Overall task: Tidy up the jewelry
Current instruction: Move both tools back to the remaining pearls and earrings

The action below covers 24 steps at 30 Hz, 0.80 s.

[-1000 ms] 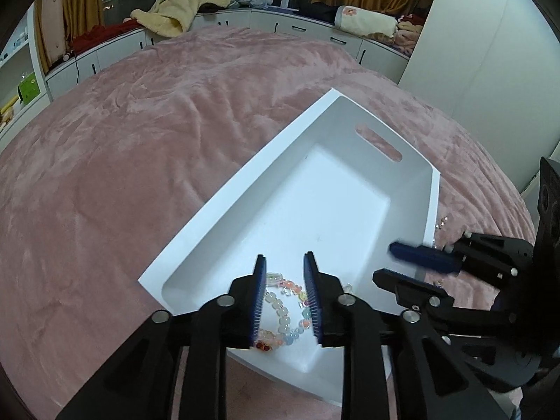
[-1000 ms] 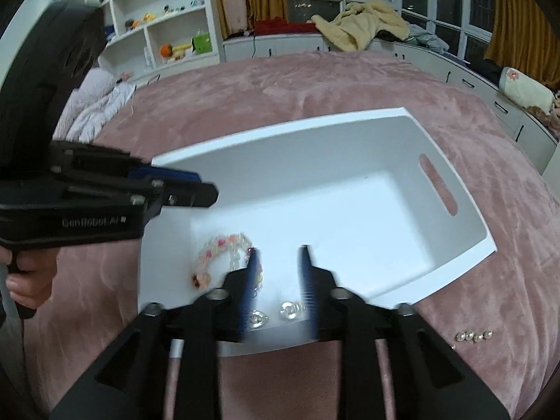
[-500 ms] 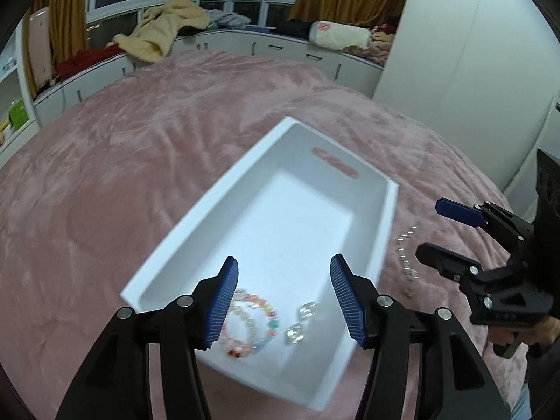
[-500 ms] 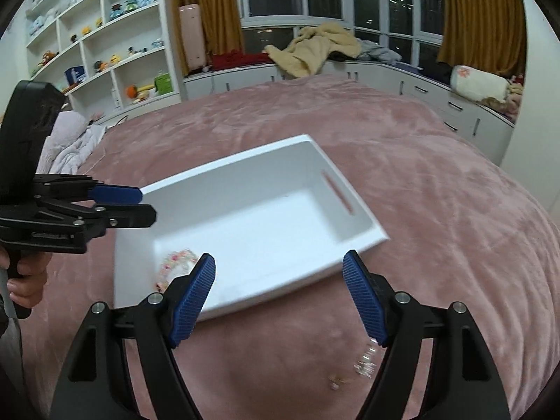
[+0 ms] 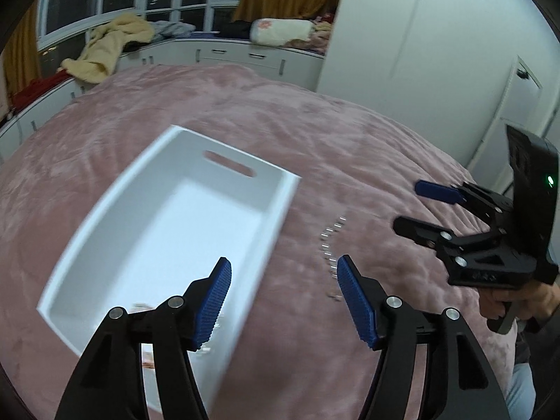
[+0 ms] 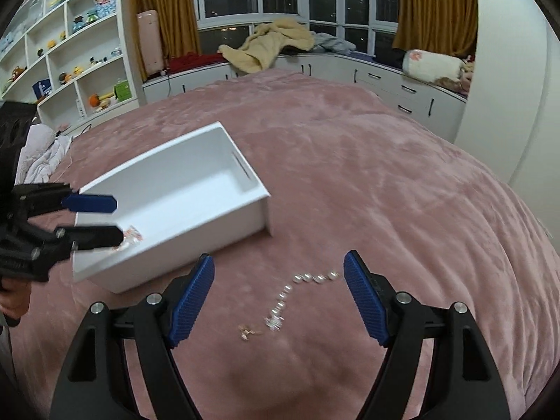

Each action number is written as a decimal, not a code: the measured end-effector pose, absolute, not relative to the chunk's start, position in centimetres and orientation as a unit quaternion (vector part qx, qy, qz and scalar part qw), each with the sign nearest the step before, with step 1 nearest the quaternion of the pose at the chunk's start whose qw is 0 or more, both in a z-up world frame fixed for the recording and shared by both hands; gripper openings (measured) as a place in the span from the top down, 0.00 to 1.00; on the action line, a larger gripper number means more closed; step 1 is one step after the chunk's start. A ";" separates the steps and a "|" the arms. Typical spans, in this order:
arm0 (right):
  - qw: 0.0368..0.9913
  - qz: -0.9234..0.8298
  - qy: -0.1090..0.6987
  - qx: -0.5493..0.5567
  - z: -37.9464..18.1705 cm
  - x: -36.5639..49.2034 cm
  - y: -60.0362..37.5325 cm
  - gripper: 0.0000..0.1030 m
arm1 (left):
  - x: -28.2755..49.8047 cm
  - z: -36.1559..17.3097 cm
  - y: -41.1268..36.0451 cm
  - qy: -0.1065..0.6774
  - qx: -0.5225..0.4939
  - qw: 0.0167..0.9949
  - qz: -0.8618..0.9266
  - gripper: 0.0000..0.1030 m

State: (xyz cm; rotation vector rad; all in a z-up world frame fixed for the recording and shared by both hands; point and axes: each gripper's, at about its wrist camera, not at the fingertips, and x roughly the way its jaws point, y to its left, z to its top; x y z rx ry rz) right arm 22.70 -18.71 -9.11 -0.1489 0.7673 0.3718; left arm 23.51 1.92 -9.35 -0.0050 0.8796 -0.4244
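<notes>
Two grippers hang over a pink bed (image 6: 402, 182), both with their blue-padded fingers spread wide apart and holding nothing: the left gripper (image 5: 283, 297) over the near right edge of the tray, the right gripper (image 6: 278, 301) above the loose chain. One white tray (image 6: 196, 161) with a slot handle in its far end wall lies on the blanket. Inside its near corner sits one beaded bracelet (image 6: 132, 235), partly hidden behind the left gripper's fingers, so any other pieces there cannot be counted. One pearl-like bead chain (image 6: 301, 285) lies curved on the blanket just to the right of the tray, apart from it, between the right gripper's open fingers in its own view, with a small gold clasp (image 6: 246, 333) at its near end.
</notes>
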 end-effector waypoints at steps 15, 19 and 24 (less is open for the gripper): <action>0.885 0.182 0.424 -0.050 -15.8 24.7 -21.0 0.37 | 22.7 -19.7 -8.1 0.466 0.046 0.850 -0.242 0.38; 0.883 0.186 0.427 -0.058 -17.0 25.8 -20.8 0.47 | 24.6 -22.5 -8.6 0.484 0.025 0.847 -0.219 0.48; 0.872 0.188 0.451 -0.032 -19.5 29.0 -20.7 0.48 | 26.3 -24.6 -9.3 0.491 0.018 0.846 -0.210 0.52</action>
